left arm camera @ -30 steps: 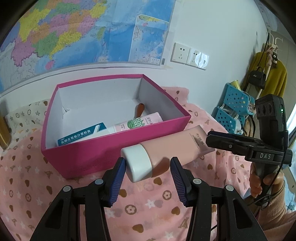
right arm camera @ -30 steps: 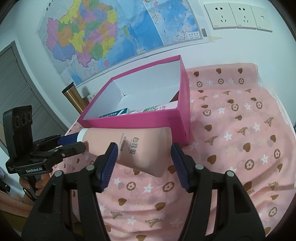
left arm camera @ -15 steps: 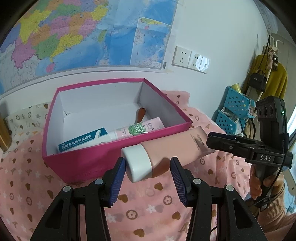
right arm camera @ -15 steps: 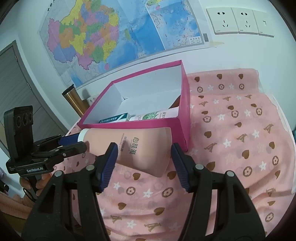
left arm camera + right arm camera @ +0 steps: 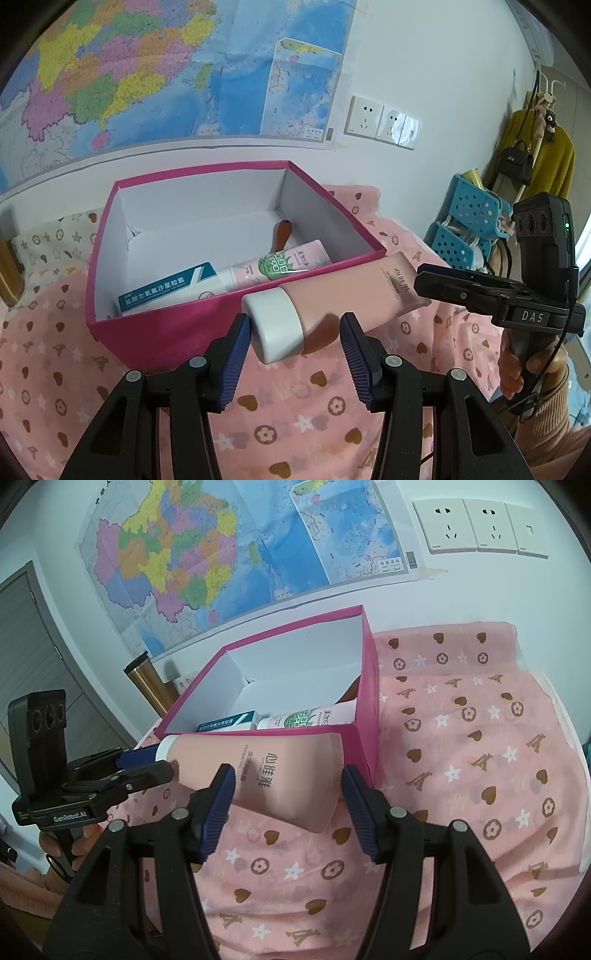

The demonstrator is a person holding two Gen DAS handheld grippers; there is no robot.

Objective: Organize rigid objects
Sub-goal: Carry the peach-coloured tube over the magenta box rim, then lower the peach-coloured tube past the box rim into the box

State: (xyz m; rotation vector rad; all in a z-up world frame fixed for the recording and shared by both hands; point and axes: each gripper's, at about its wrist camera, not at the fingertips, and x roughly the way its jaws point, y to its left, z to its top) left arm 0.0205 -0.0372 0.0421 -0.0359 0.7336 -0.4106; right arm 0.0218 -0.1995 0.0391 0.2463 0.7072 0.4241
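Since the earlier frames the pink tube has risen a little against the pink box's front wall, whose inside shows more.

Left wrist view: the left tool [image 5: 293, 334] is spread, its blue pads either side of the tube's [image 5: 343, 295] white cap, seemingly not pressing it. The tube is peach-pink with dark lettering, lying tilted, flat end toward 2 o'clock, where the right tool [image 5: 424, 284] meets it. The box [image 5: 162, 325] behind holds a blue-white carton [image 5: 166, 290] and a small pink tube [image 5: 277, 264].

Right wrist view: the right tool [image 5: 288, 794] is spread around the tube's [image 5: 266, 771] wide flat end; contact is unclear. The cap points to 9 o'clock, at the left tool [image 5: 147, 762]. Patterned pink cloth [image 5: 480, 775] covers the counter.
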